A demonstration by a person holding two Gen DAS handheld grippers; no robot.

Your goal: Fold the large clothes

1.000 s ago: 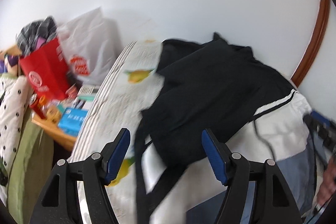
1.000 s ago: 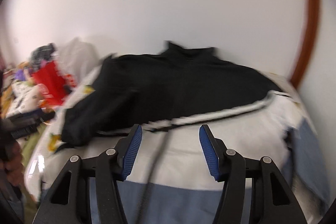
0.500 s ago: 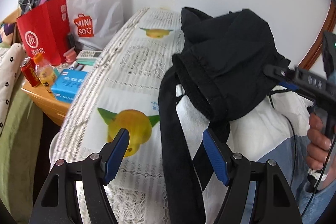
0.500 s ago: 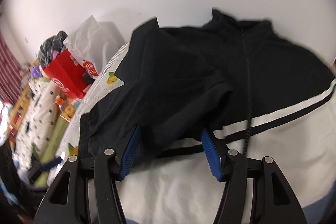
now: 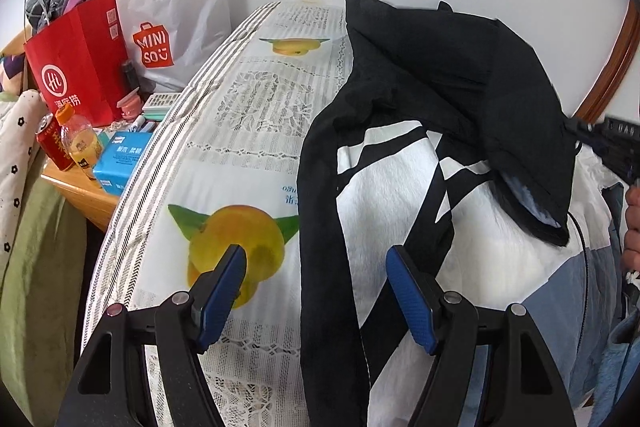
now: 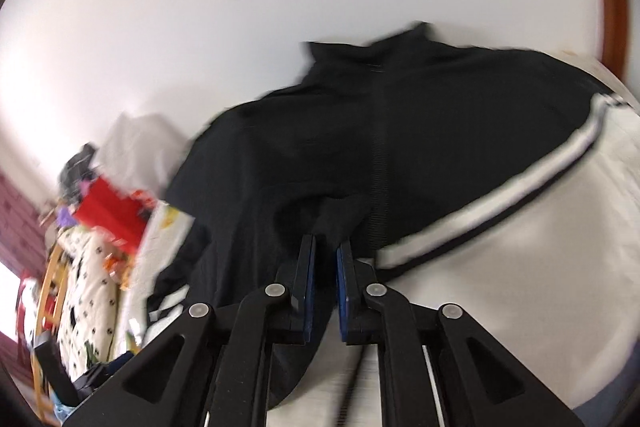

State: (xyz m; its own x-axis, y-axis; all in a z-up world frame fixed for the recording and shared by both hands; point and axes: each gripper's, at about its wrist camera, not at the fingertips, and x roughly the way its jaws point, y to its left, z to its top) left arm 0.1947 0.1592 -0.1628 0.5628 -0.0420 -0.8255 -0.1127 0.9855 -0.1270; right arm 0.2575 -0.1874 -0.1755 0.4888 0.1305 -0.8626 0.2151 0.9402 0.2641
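Since half a second ago, the right gripper (image 6: 325, 259) has been closing and is now pinching a black fold of the jacket (image 6: 360, 147), whose collar is pointing toward twelve o'clock; the left gripper (image 5: 316, 291) is hovering agape, its fingers straddling a black sleeve.

So the jacket (image 5: 420, 115) is lying across the bed (image 5: 256, 131), taking up the middle and right of the left wrist frame, with its upper part bunching toward the wall at the top. Two shopping bags (image 5: 120, 55) are standing in the upper left, behind a side table (image 5: 86, 193) that's sitting just left of the bed. A bottle (image 5: 80, 139), a can (image 5: 51, 143) and a box (image 5: 120, 161) are sitting on that table.
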